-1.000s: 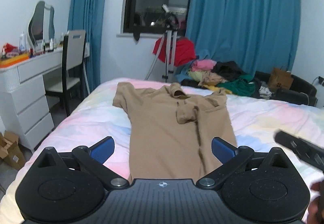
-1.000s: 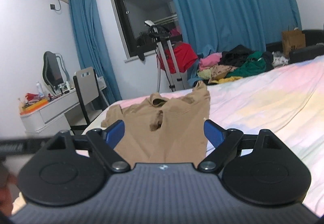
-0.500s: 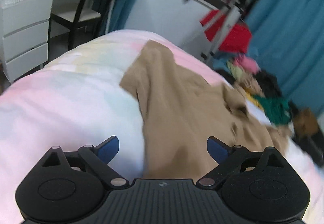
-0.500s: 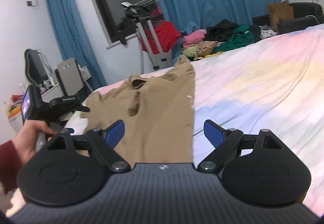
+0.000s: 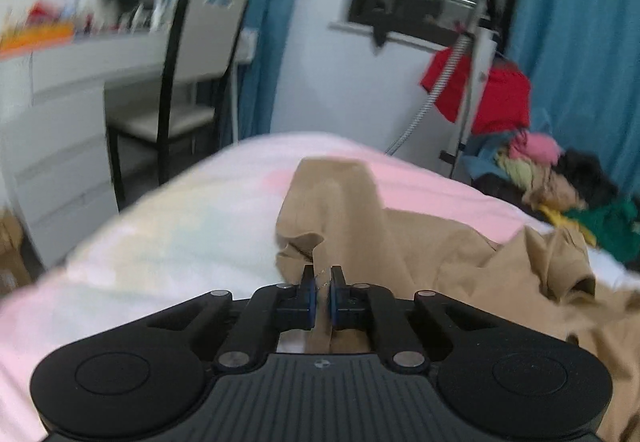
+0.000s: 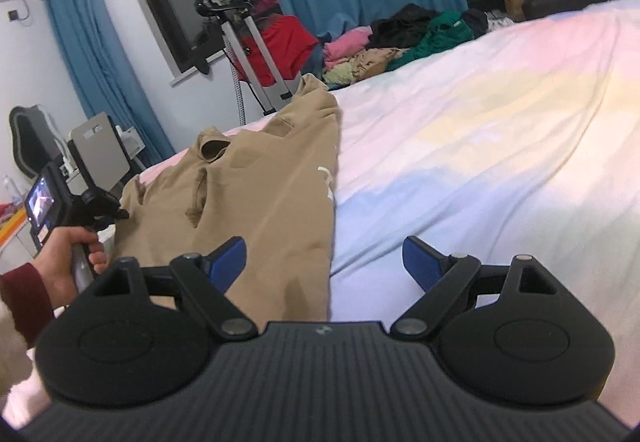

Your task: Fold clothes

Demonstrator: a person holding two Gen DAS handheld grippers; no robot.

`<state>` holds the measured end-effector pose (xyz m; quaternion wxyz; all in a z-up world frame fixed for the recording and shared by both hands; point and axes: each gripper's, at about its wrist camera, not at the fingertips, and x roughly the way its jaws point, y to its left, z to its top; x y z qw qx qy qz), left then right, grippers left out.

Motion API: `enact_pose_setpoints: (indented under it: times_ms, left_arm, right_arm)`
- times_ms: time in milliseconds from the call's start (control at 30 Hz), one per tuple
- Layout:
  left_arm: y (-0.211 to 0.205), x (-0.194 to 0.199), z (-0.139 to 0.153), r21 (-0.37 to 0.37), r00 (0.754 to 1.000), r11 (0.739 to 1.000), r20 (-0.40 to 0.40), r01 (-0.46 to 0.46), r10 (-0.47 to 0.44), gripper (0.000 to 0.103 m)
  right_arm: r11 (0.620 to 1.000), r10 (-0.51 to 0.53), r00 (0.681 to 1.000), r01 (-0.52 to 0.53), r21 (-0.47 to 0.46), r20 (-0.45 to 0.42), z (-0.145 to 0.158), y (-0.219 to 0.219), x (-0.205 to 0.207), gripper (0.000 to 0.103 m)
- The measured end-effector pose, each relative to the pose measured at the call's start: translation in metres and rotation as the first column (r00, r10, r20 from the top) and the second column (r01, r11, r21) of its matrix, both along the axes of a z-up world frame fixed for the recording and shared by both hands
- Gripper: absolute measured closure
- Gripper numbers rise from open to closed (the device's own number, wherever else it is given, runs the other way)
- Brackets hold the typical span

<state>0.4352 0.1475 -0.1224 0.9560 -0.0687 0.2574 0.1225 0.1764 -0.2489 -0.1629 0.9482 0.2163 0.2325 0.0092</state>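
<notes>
A tan short-sleeved shirt lies on the pastel bedspread, collar toward the window. In the left wrist view my left gripper is shut on the shirt's left edge near the sleeve, and a fold of cloth stands up between the blue pads. The right wrist view has my right gripper open over the shirt's lower right hem, its blue fingertips spread wide. A hand in a dark red sleeve holds the left gripper's handle at the left of that view.
A heap of coloured clothes lies beyond the bed's far edge. A garment steamer stand with a red top stands by the window. A chair and white dresser stand left of the bed. Bare bedspread stretches to the right.
My left gripper went from open above the shirt to shut on its left edge near the sleeve. My right gripper dropped closer to the lower hem and stayed open.
</notes>
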Motion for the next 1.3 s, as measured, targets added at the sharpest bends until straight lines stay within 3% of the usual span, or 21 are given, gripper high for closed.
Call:
enact_pose_setpoints:
  times_ms: [100, 167, 233, 367, 400, 533, 700, 900, 967, 1100, 1300]
  left_arm:
    - [-0.035, -0.006, 0.023, 0.139, 0.995, 0.987, 0.045, 0.086, -0.093, 0.097]
    - [-0.064, -0.011, 0.04, 0.221, 0.982, 0.963, 0.066, 0.156, -0.175, 0.097]
    - [-0.1, -0.016, 0.056, 0.284, 0.957, 0.926, 0.071, 0.25, -0.28, 0.097]
    - [-0.183, -0.025, 0.075, 0.362, 0.884, 0.829, 0.031, 0.426, -0.467, 0.097]
    - [-0.194, -0.028, 0.075, 0.359, 0.873, 0.819, 0.021, 0.448, -0.487, 0.097]
    - [-0.201, -0.044, 0.071, 0.275, 0.869, 0.836, 0.002, 0.475, -0.495, 0.095]
    - [-0.21, -0.064, 0.067, 0.167, 0.862, 0.849, -0.021, 0.502, -0.506, 0.06]
    - [-0.213, -0.094, 0.067, 0.037, 0.861, 0.86, -0.042, 0.509, -0.508, 0.05]
    - [-0.192, -0.133, 0.084, 0.014, 0.883, 0.883, -0.033, 0.47, -0.469, 0.048]
    - [-0.155, -0.228, 0.105, 0.009, 0.904, 0.904, -0.016, 0.427, -0.427, 0.043]
    - [-0.103, -0.33, 0.111, 0.022, 0.938, 0.938, -0.001, 0.346, -0.346, 0.042]
  right_arm:
    - [1.0, -0.005, 1.0, 0.005, -0.01, 0.017, 0.005, -0.002, -0.005, 0.017]
    - [1.0, -0.007, 1.0, 0.008, -0.011, 0.024, 0.009, -0.003, -0.01, 0.017]
    - [1.0, -0.009, 1.0, 0.009, -0.005, 0.027, 0.011, -0.005, -0.013, 0.017]
    - [1.0, -0.016, 0.999, 0.017, -0.012, 0.038, 0.017, -0.006, -0.019, 0.017]
    - [1.0, -0.02, 0.999, 0.021, -0.015, 0.043, 0.017, -0.007, -0.021, 0.017]
    - [0.999, -0.031, 0.998, 0.032, -0.017, 0.05, 0.017, -0.012, -0.022, 0.017]
    - [1.0, -0.021, 0.999, 0.021, 0.001, 0.036, 0.009, -0.017, -0.017, 0.017]
    - [0.999, 0.039, 0.998, -0.041, 0.023, 0.056, 0.01, -0.015, -0.019, 0.017]
    - [0.998, 0.056, 0.996, -0.057, 0.021, 0.068, 0.012, -0.011, -0.021, 0.017]
    - [0.994, 0.107, 0.991, -0.109, 0.015, 0.079, 0.016, 0.0, -0.027, 0.017]
    - [0.961, 0.269, 0.961, -0.272, 0.05, 0.065, 0.031, 0.027, -0.062, 0.017]
